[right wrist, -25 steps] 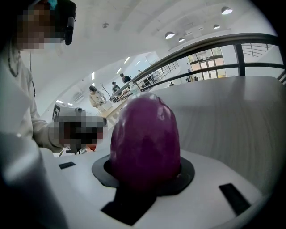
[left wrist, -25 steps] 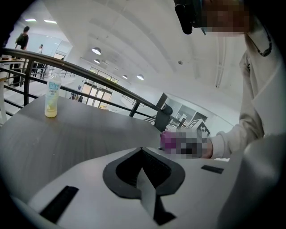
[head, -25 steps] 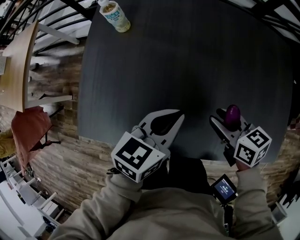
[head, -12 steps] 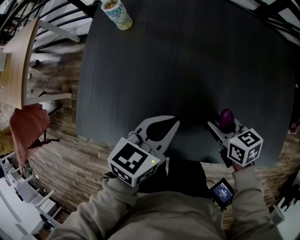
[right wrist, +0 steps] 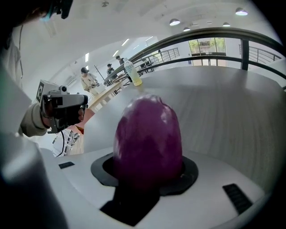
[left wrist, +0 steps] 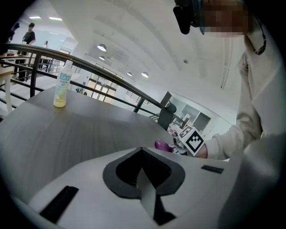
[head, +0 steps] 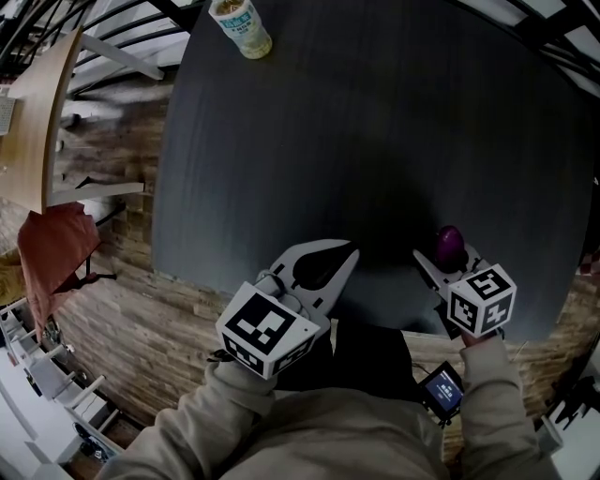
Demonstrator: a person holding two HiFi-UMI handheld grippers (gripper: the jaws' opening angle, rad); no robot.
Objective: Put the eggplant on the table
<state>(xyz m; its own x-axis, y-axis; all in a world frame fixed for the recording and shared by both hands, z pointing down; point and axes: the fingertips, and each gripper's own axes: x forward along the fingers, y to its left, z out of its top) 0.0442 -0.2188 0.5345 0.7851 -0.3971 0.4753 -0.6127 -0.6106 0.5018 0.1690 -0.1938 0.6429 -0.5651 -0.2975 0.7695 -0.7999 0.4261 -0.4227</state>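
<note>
Right gripper view, centre: right gripper (right wrist: 147, 175) jaws opening around eggplant (right wrist: 147, 134), gripped at its fat middle; looks light, smooth, slippery. Left gripper (left wrist: 142, 153) closed, empty.

One dark round table (head: 375, 122) has one bottle (head: 241, 26) standing at its far edge and one purple eggplant (head: 448, 242) just inside its near edge. Two grippers are at that near edge, the left gripper (head: 349, 251) and the right gripper (head: 446, 257). There are two marker cubes, the left cube (head: 267, 328) and the right cube (head: 481, 300). One small lit screen (head: 441, 389) shows just off the table. Three people (right wrist: 88, 79) stand beyond its far edge.
</note>
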